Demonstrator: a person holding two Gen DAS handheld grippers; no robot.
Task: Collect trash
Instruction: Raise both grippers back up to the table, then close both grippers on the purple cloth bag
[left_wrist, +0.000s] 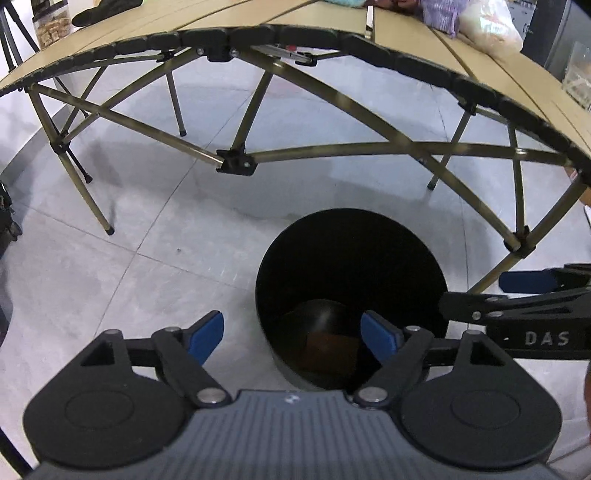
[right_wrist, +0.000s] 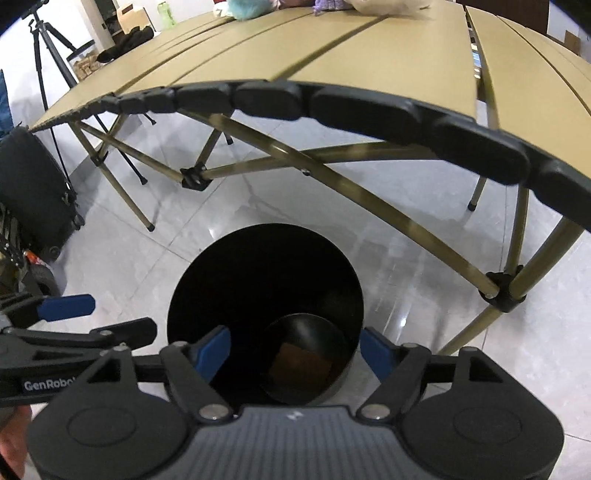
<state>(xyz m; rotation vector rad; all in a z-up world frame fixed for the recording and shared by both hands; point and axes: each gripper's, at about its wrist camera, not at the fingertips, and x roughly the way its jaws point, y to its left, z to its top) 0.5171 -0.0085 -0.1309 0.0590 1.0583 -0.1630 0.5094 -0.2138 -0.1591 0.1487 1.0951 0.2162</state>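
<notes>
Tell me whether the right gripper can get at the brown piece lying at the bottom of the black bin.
Probably yes. The right gripper hangs open directly over the black bin, and the brown piece shows between its jaws with nothing above it. The bin looks deep, though, so its walls may crowd the open jaws.

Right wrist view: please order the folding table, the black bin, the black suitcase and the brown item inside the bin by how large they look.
1. Folding table, by far the largest.
2. Black bin.
3. Black suitcase, cut by the frame edge and farther away, so its rank is unsure.
4. Brown item at the bin's bottom, the smallest.
</notes>
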